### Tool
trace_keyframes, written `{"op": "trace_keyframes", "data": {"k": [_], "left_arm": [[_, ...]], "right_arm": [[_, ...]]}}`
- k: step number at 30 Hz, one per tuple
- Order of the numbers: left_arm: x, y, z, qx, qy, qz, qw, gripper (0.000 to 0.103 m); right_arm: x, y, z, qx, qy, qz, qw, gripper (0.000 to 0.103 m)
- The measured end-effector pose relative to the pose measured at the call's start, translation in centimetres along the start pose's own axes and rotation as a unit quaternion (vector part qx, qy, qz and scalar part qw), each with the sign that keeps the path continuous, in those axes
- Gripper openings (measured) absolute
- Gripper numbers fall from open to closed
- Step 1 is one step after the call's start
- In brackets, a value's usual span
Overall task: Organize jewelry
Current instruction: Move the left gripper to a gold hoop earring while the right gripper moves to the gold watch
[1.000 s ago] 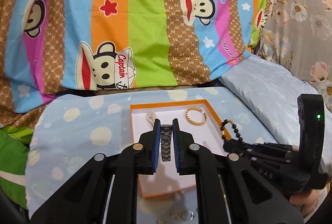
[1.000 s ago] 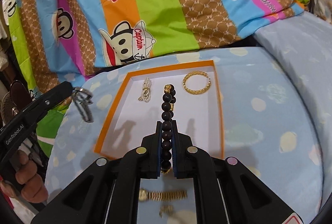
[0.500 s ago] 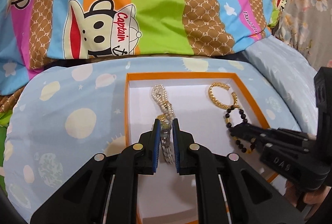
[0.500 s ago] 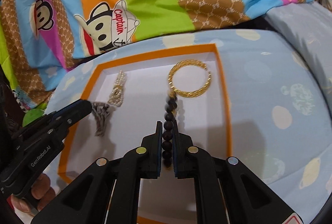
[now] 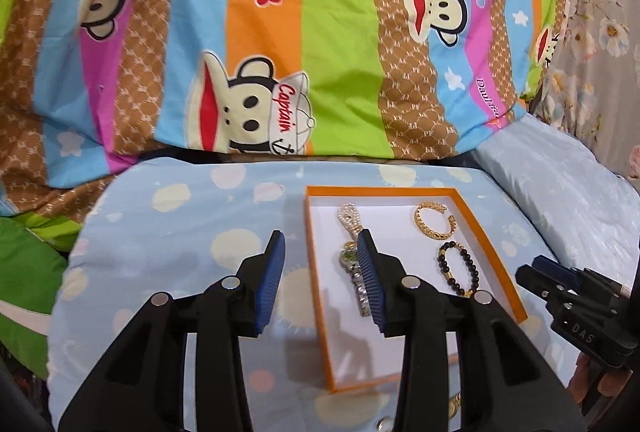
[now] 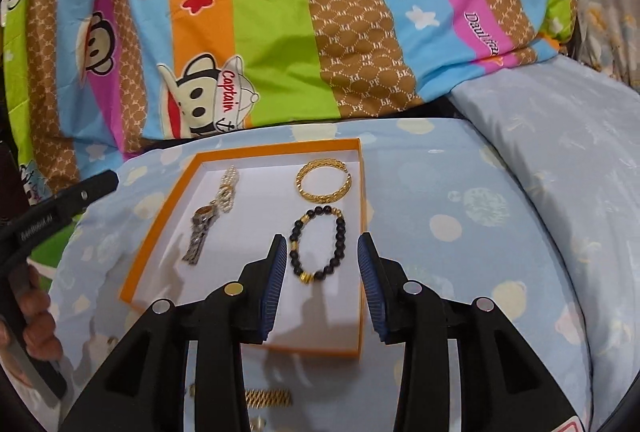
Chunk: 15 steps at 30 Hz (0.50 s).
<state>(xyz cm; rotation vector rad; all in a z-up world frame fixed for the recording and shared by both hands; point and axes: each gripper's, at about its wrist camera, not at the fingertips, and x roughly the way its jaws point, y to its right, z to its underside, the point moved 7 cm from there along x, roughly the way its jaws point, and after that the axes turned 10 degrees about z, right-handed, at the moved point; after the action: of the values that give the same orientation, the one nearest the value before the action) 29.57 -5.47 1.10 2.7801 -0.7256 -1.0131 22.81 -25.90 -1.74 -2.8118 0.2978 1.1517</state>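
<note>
An orange-rimmed white box [image 6: 160, 224] [image 5: 492, 232] lies on a pale blue cushion. Inside it are a pearl bracelet [image 6: 228, 188] [image 5: 350, 216], a silver watch [image 6: 200, 232] [image 5: 352, 272], a gold bangle [image 6: 324, 178] [image 5: 434, 222] and a black bead bracelet [image 6: 318, 244] [image 5: 458, 268]. My right gripper [image 6: 321, 239] [image 5: 530, 272] hovers over the bead bracelet, jaws opening, pads touching nothing. My left gripper [image 5: 320, 236] [image 6: 106, 178] is over the box's left rim, jaws opening and empty. Its right finger hides part of the watch.
A gold watch band [image 6: 268, 398] and a small ring [image 5: 384, 424] lie on the cushion in front of the box. A striped monkey-print quilt [image 5: 320, 52] rises behind. A pale blue pillow [image 6: 560, 136] sits to the right. A person's hand [image 6: 36, 316] holds the left gripper.
Both grippers let go: the watch and the bead bracelet now lie in the box. The jaws have spread, and both grippers have drawn back from the box.
</note>
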Motion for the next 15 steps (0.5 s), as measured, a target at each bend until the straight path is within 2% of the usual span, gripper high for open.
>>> {"op": "trace_keyframes", "data": {"k": [6, 15], "left_arm": [[-3.6, -1.0, 3.1, 0.004, -0.002, -0.014, 0.9999, 0.038], [-5.3, -1.4, 10.7, 0.0, -0.047, -0.006, 0.9989, 0.038]], "right_arm": [[-3.7, -1.0, 3.4, -0.016, 0.016, -0.003, 1.0, 0.037], [-5.4, -3.0, 9.9, -0.04, -0.001, -0.023, 0.999, 0.037]]}}
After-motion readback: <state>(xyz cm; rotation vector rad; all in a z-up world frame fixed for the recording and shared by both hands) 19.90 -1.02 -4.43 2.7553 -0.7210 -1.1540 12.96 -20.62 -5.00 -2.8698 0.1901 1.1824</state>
